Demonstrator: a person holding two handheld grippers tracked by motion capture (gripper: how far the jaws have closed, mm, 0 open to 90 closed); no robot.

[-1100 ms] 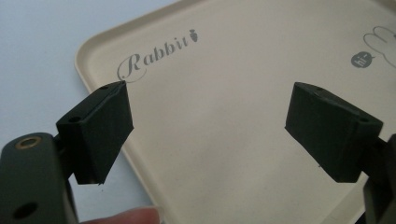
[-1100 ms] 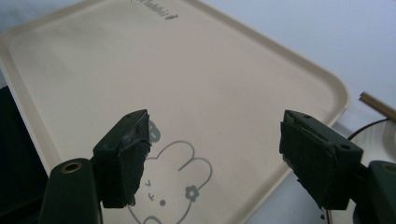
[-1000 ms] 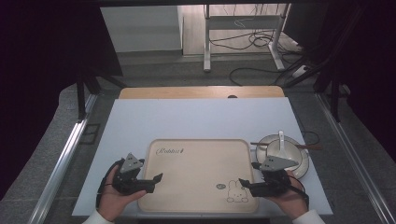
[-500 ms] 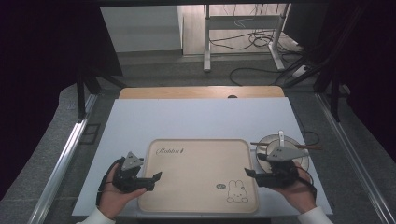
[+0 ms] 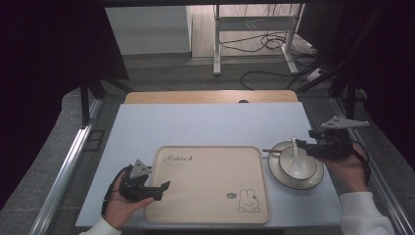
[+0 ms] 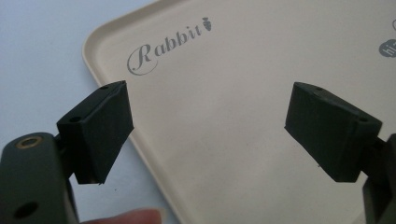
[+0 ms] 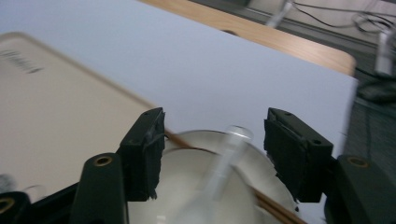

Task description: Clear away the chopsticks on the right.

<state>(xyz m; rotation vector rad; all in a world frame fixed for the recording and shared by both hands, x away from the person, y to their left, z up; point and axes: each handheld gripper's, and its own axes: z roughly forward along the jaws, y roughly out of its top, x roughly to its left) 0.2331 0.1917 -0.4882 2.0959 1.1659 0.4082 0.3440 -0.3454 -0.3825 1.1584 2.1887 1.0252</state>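
Note:
A beige tray [image 5: 205, 171] printed "Rabbit" with a bunny lies flat on the white table top. My left gripper [image 5: 164, 186] rests open at the tray's left edge; in the left gripper view its jaws stand wide apart [image 6: 205, 135] over the tray [image 6: 243, 84] with nothing between them. To the right of the tray a white bowl [image 5: 297, 167] sits on a plate [image 5: 313, 180] with a white spoon [image 5: 294, 148] in it. My right gripper [image 5: 300, 144] hovers open just above the bowl. The blurred spoon handle [image 7: 226, 154] rises between the jaws [image 7: 212, 149], untouched.
A brown chopstick [image 7: 180, 139] lies across the plate rim [image 7: 201, 134], its tip [image 5: 270, 151] pointing at the tray. The white table sheet [image 5: 210, 122] stretches behind the tray, with a wooden edge [image 5: 210, 96] beyond. Cables lie on the floor [image 5: 264, 73] farther back.
My right gripper has left the tray's right front corner and swung right and away to a spot above the bowl and spoon. The left gripper has stayed put.

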